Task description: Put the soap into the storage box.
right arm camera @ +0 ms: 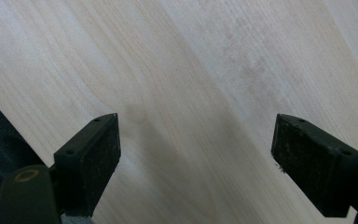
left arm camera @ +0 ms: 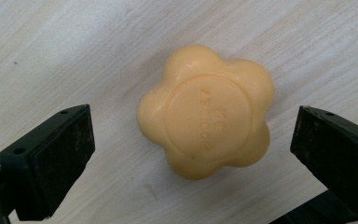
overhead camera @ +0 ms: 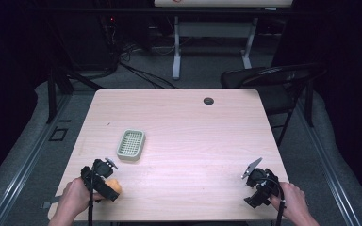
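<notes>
**Soap being lined up for a clean pinch**

The flower-shaped orange soap (left arm camera: 206, 112) is lying flat on the pale wooden surface (overhead camera: 193, 127), near its front left corner; in the left gripper view it is being framed between the two black jaws, which are being held wide apart, one at each side of it and neither touching it. The left claw (overhead camera: 104, 181) is being held low over the soap by the left hand (overhead camera: 75, 200); the green slotted soap dish (overhead camera: 131, 145) is standing a little farther back on the surface, apart from the soap and empty.

The step in hand is judged to be the grasp; it is best done with the soap kept centred between the jaws, so that both pads are meeting it together and it is not being pushed sideways across the smooth wood. The lobed edge is best taken with the pads seated on two opposite lobes or in two opposite hollows, since a pad on one lobe and a hollow is likely to be twisting the bar. The claw should be lowered until the pads are level with the soap's thickest part, and closed gently, as soap is slippery and easily marked.

The right claw (right arm camera: 196, 163) is being held with its jaws apart over bare wood near the front right corner, gripping nothing.
</notes>
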`<state>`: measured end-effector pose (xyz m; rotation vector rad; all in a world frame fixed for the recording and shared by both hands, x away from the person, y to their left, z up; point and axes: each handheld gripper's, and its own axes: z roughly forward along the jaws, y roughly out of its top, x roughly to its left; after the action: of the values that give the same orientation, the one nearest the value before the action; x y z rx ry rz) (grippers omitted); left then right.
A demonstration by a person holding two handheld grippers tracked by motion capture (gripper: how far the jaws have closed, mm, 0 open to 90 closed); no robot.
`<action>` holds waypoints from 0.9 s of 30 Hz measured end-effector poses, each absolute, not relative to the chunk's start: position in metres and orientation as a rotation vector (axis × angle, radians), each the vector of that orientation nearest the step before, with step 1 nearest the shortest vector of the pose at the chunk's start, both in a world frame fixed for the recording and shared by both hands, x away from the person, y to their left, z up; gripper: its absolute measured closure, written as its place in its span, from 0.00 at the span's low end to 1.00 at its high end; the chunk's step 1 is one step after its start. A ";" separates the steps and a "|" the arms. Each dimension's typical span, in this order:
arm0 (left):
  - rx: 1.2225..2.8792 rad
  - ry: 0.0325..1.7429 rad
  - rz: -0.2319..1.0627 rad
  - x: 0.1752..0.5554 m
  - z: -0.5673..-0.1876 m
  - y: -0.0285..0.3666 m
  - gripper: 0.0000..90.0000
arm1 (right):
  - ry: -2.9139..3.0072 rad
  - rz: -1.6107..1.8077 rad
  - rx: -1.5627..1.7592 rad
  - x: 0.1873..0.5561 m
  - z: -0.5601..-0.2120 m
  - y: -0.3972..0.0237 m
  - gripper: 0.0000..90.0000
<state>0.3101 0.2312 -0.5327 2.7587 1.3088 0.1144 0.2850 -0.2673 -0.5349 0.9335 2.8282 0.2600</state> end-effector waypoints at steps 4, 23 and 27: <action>2.760 1.322 0.083 0.315 -0.536 0.229 0.00 | 2.830 0.263 0.937 0.285 -0.535 -0.267 0.17; 2.754 1.386 0.044 0.320 -0.544 0.228 0.18 | 2.843 0.244 0.938 0.285 -0.536 -0.267 0.17; 2.763 1.387 0.018 0.320 -0.546 0.227 0.22 | 2.847 0.245 0.942 0.285 -0.537 -0.267 0.17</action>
<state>0.3203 0.2271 -0.5457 2.7625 1.3867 0.0175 0.2849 -0.2669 -0.5374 0.9416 2.8466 0.2453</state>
